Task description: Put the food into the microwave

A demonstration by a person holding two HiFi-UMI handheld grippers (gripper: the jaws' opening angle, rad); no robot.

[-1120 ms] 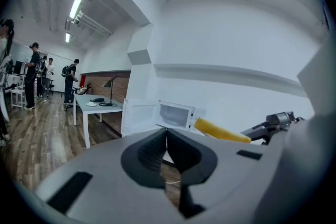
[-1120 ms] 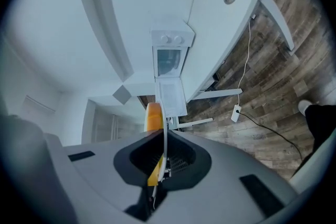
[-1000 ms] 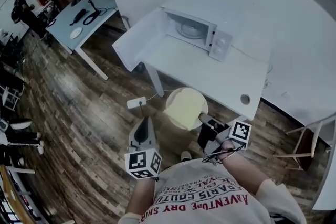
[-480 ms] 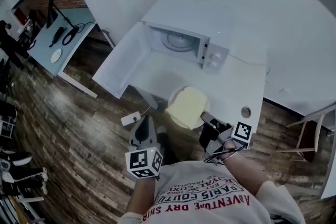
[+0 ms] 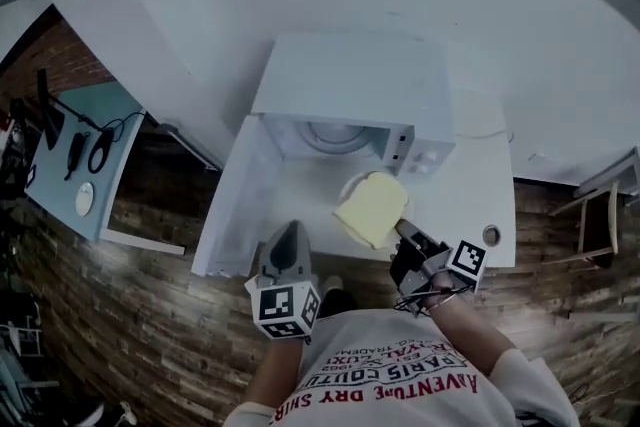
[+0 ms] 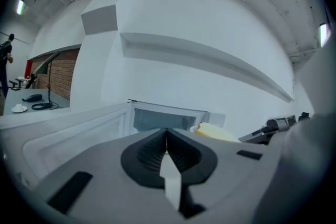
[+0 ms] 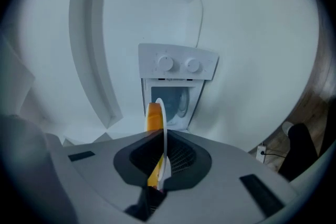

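Closer to the open microwave (image 5: 350, 90) than a second ago, now above the table (image 5: 470, 205). In the right gripper (image 7: 160, 136), fingers (image 7: 181, 155) clamped on the plate (image 5: 352, 187) rim, food (image 5: 372, 210) on top, just before the opening. On the left gripper (image 6: 167, 134), fingers (image 6: 147, 157) pressed together, empty.

Dim, bluish light, fisheye bending at edges, soft near-field blur
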